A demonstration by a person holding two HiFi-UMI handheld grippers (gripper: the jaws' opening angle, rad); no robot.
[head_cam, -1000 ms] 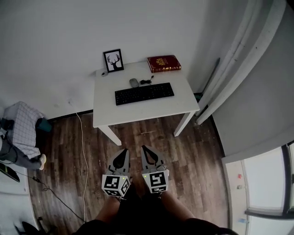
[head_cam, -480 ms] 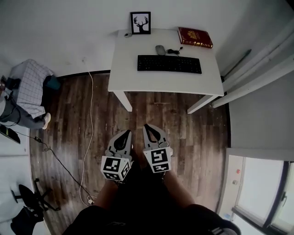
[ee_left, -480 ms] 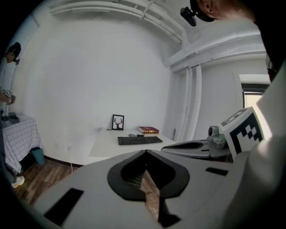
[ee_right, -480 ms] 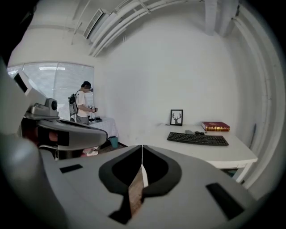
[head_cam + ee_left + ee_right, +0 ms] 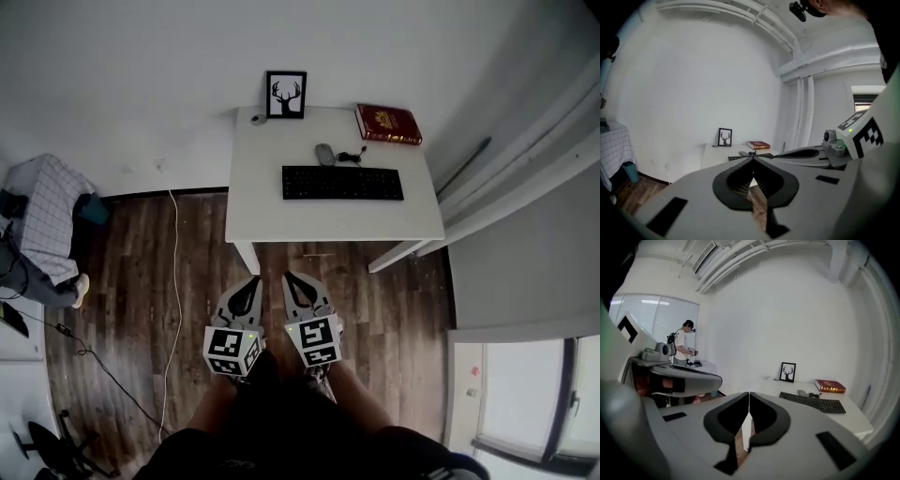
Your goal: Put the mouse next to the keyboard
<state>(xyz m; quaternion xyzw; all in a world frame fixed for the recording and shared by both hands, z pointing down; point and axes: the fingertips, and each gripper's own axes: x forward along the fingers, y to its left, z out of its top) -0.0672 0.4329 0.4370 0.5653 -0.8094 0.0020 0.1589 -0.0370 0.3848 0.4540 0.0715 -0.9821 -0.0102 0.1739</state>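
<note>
A grey mouse (image 5: 324,154) lies on the white table (image 5: 281,216), just behind the left end of the black keyboard (image 5: 342,183), its cable bunched to its right. The right gripper view shows the mouse (image 5: 802,393) and the keyboard (image 5: 813,402) some way ahead. In the left gripper view the keyboard (image 5: 740,157) peeks over the jaws. Both grippers hang over the wooden floor in front of the table, well short of it. My left gripper (image 5: 254,279) is shut and holds nothing. My right gripper (image 5: 288,276) is shut and holds nothing too.
A framed deer picture (image 5: 285,95) leans on the wall at the table's back; a red book (image 5: 387,123) lies at the back right. A white cable (image 5: 174,281) runs across the floor at left. A person (image 5: 685,348) stands far off at left.
The view has closed in on the table and swung about; both shut grippers moved forward over the floor toward it. The objects on the table lie as before.
</note>
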